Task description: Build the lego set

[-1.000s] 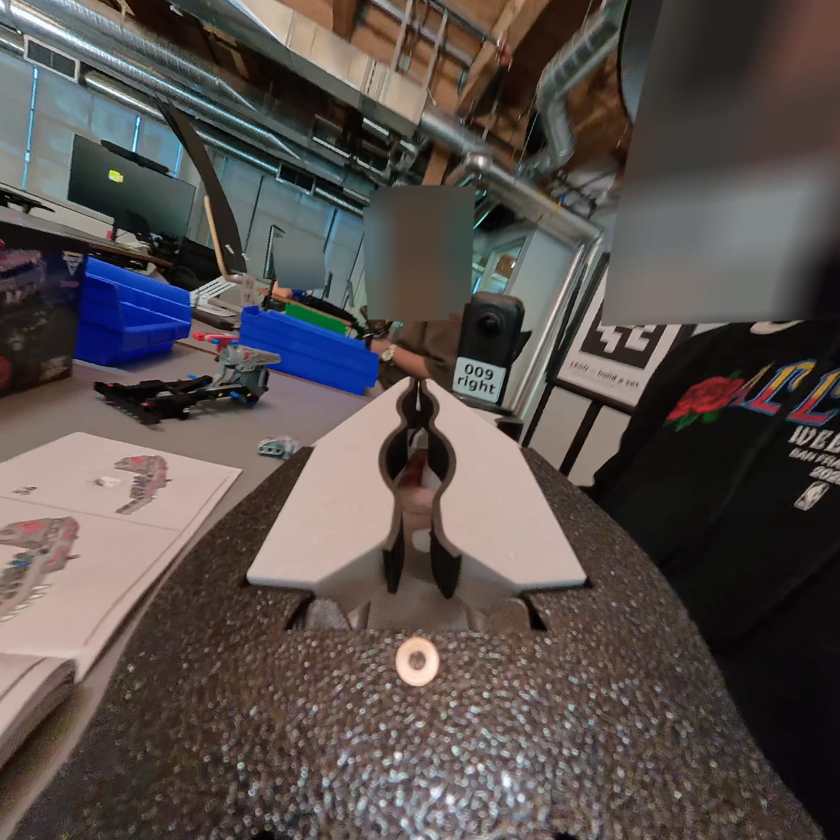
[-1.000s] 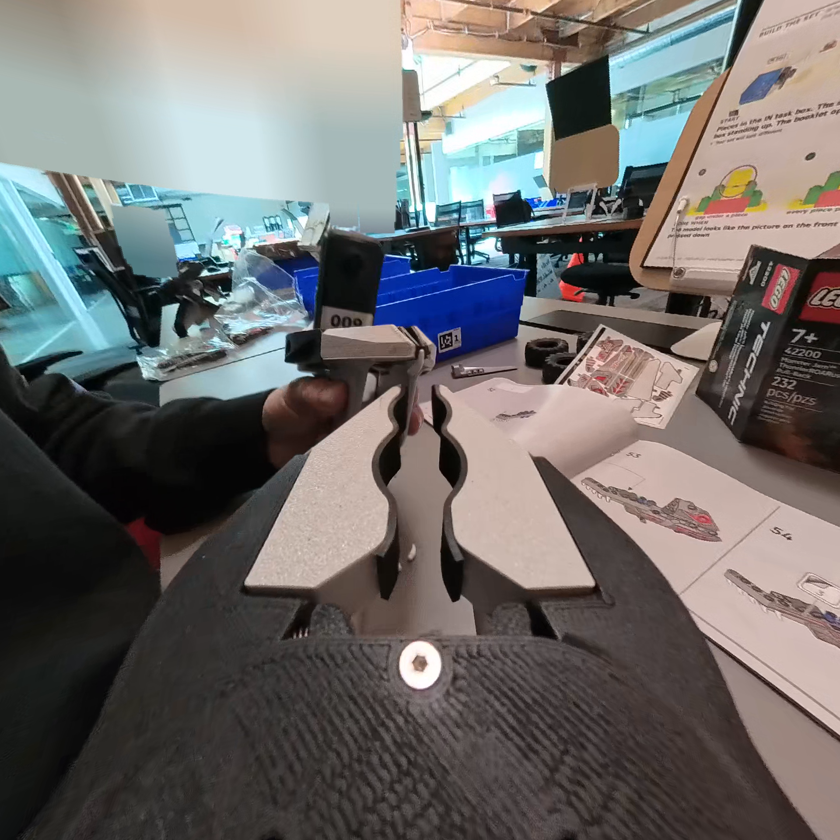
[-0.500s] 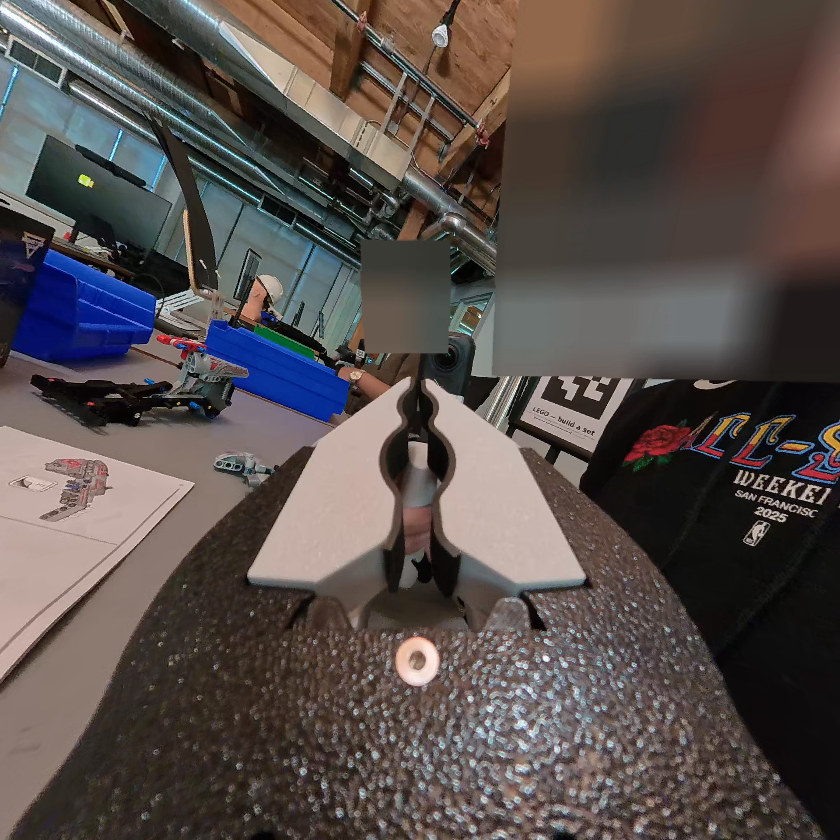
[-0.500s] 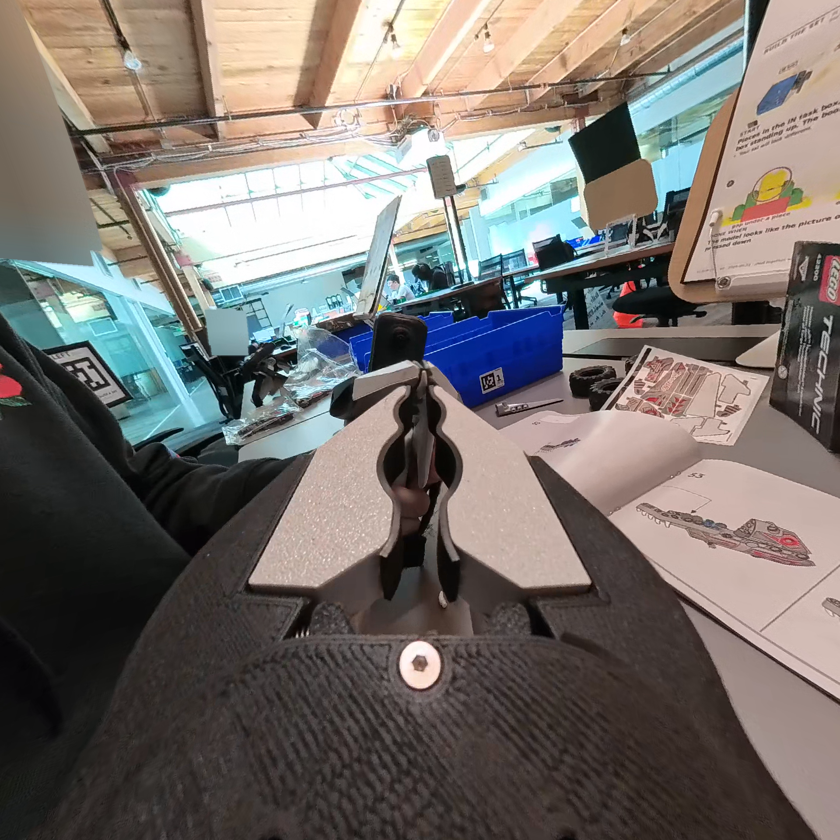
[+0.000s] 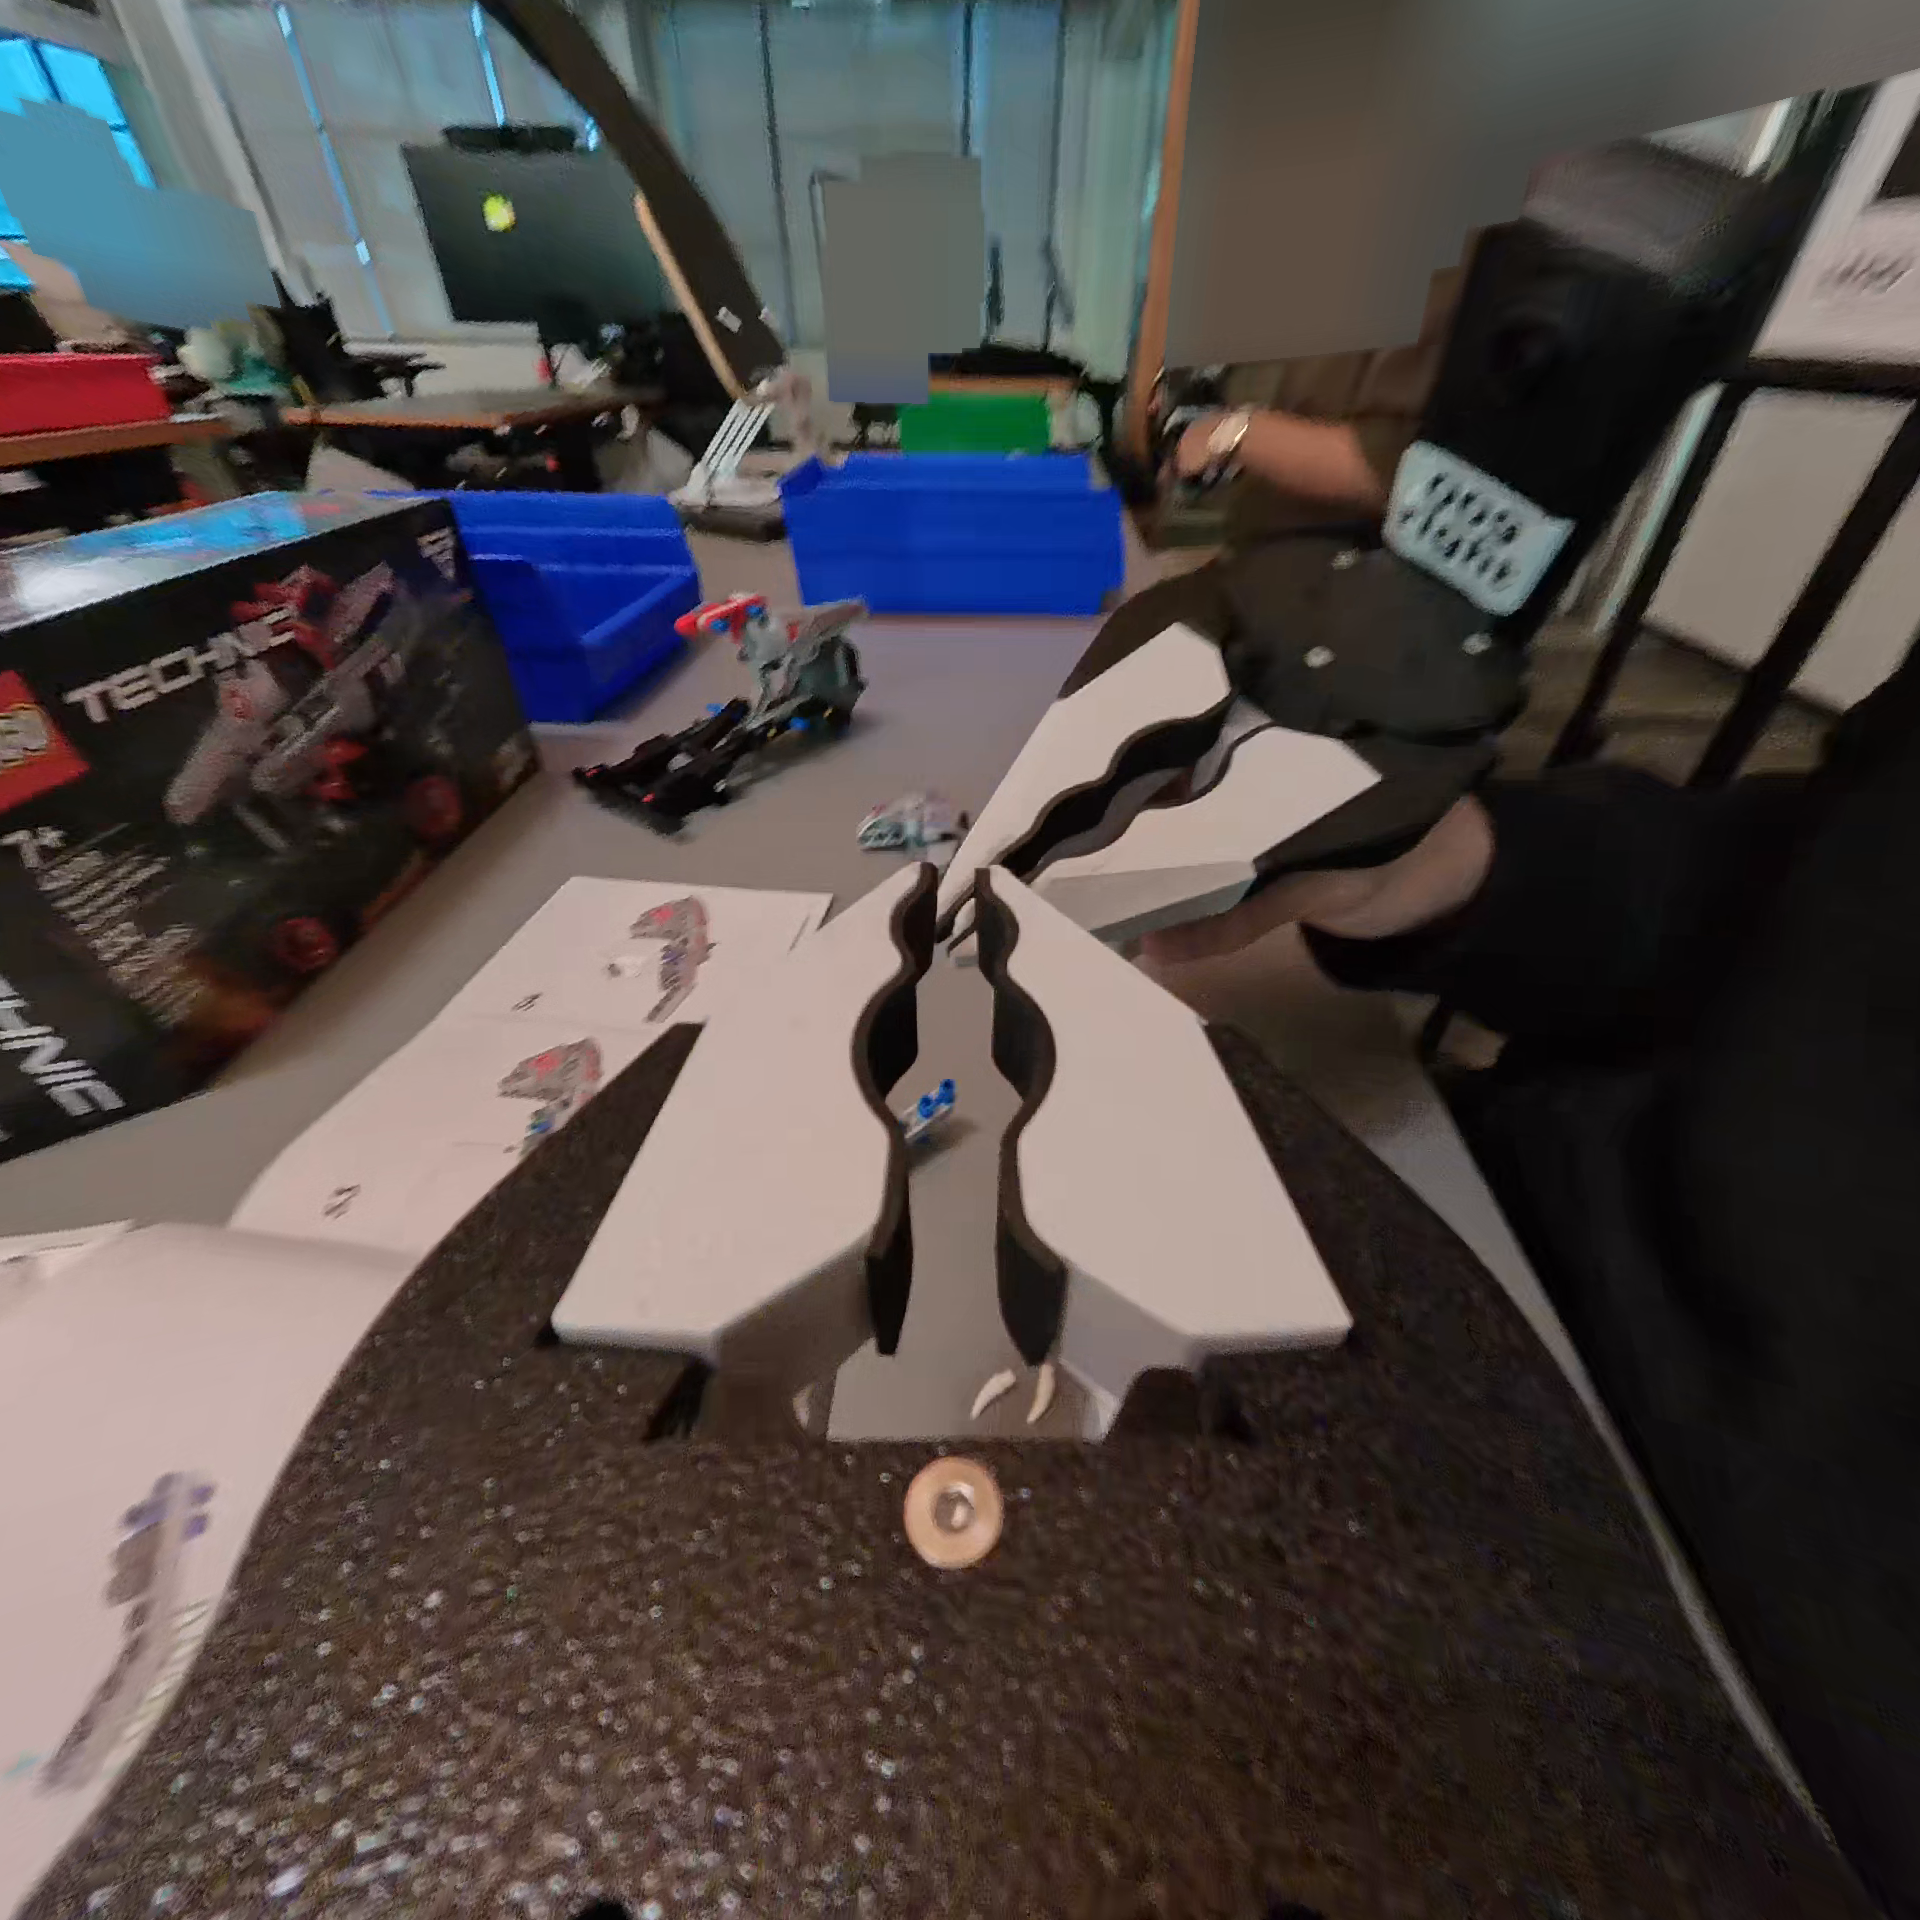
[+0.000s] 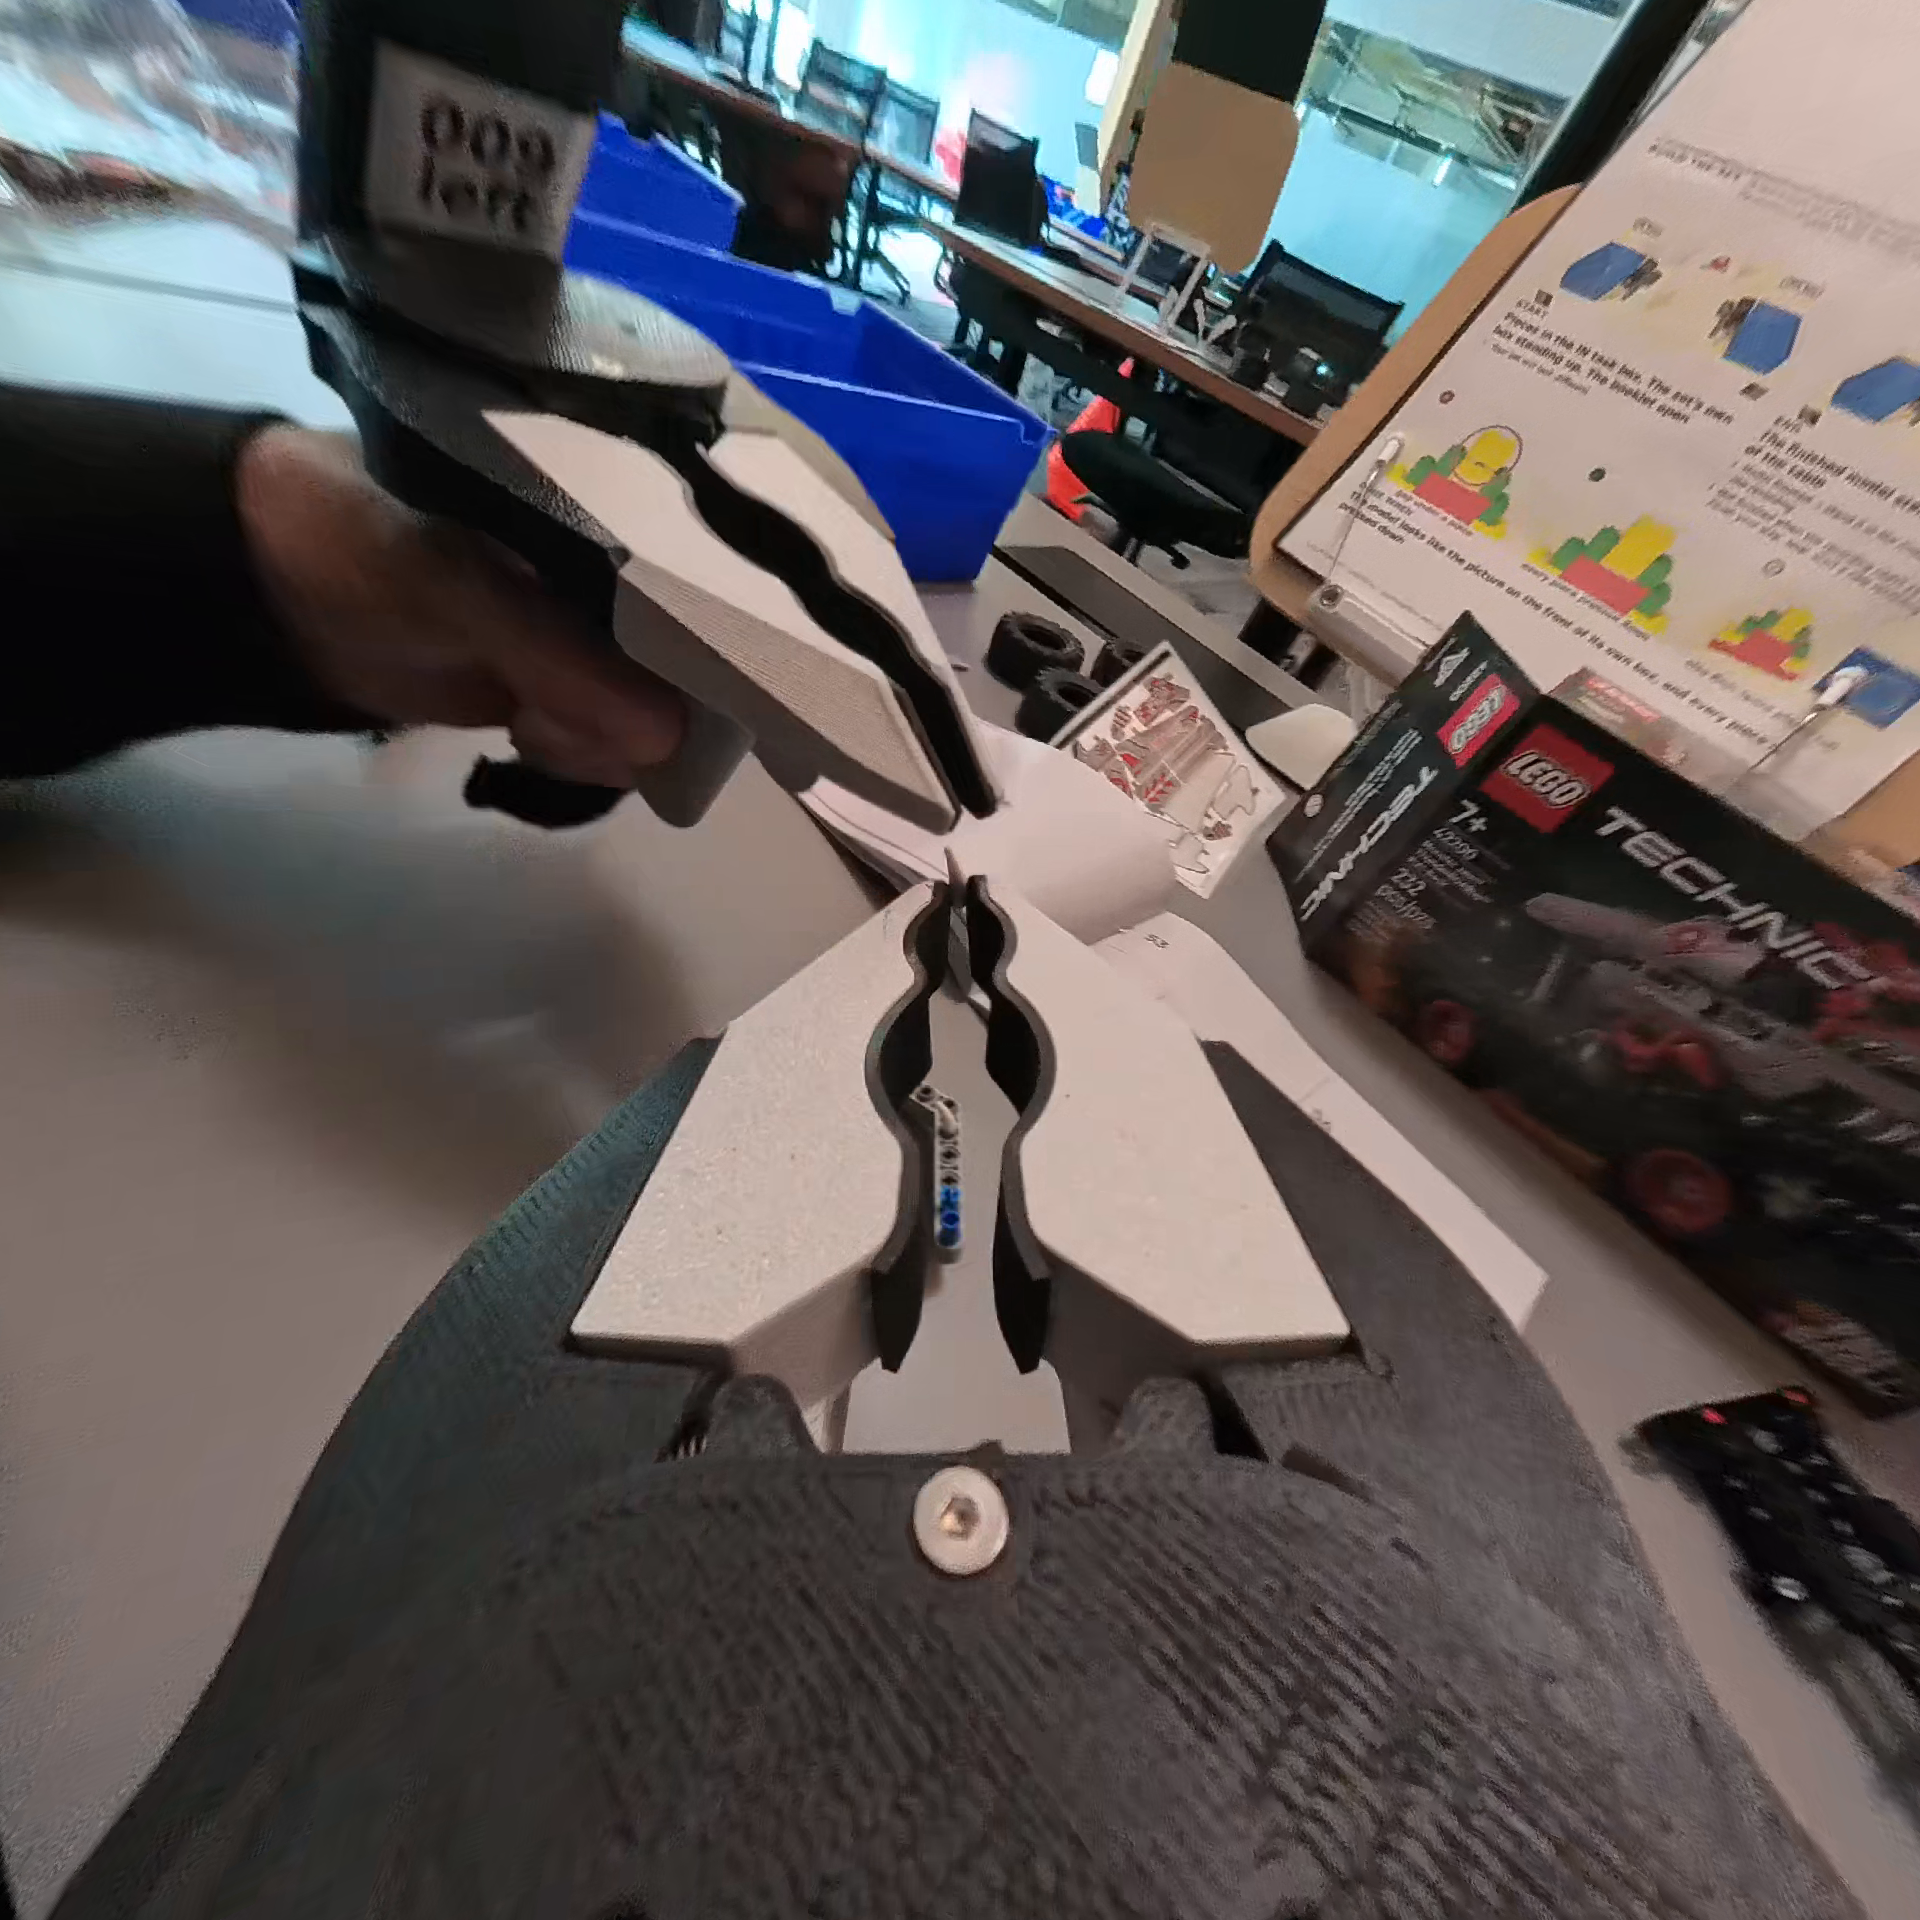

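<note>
My right gripper (image 6: 958,896) is shut on a thin small white piece (image 6: 951,862) that sticks out past its tips. My left gripper (image 5: 954,894) is open by a narrow gap and empty. Its tips are right at the right gripper's tips (image 5: 951,932), both low over the grey table. A small grey beam with blue pins (image 6: 945,1174) lies on the table under the two grippers, and also shows in the left wrist view (image 5: 928,1117). Two white tooth pieces (image 5: 1013,1392) lie near it. The partly built black and grey model (image 5: 748,717) sits farther back.
The open instruction booklet (image 5: 582,1018) and the set's black box (image 5: 229,769) are on the left. Blue bins (image 5: 951,530) stand at the back. A small grey sub-assembly (image 5: 909,821) lies near the model. Tyres (image 6: 1034,644), a sticker sheet (image 6: 1174,758) and an instruction board (image 6: 1662,416) show in the right wrist view. My left and right fingertips are right by each other.
Both grippers have tilted down from pointing up to the table. My left gripper has opened slightly. My right gripper, open a second ago, closed and now holds the white piece.
</note>
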